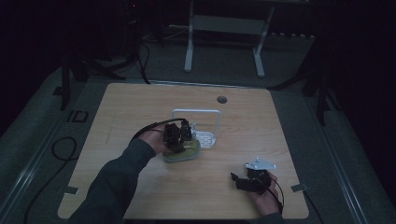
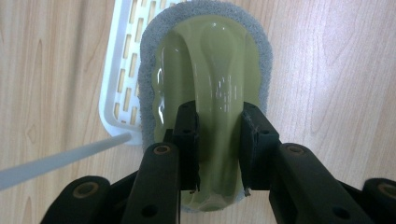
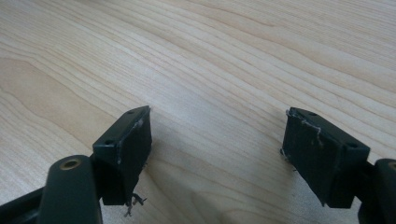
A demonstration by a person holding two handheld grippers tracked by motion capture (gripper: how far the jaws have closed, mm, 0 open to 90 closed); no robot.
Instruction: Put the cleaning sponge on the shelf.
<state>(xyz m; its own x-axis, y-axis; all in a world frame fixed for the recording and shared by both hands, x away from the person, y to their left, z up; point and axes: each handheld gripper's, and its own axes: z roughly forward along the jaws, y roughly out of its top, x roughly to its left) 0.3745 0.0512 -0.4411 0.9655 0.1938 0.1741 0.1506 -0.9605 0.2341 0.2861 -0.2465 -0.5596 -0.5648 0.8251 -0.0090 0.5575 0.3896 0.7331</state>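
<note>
On the wooden bench (image 1: 140, 107), the left tool (image 2: 218, 140) clamps the raised handle of a green scrubber with a grey sponge base (image 2: 212, 70), which seems to overlap the edge of a white slotted tray (image 2: 122, 79), while the right tool (image 3: 217, 154) rests wide apart near the bench's front edge.

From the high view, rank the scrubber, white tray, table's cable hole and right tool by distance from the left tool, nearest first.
1. Scrubber, held in the left tool.
2. White tray, just beside it.
3. Right tool, near the table's front right, and cable hole, toward the far edge: too close to call.
</note>
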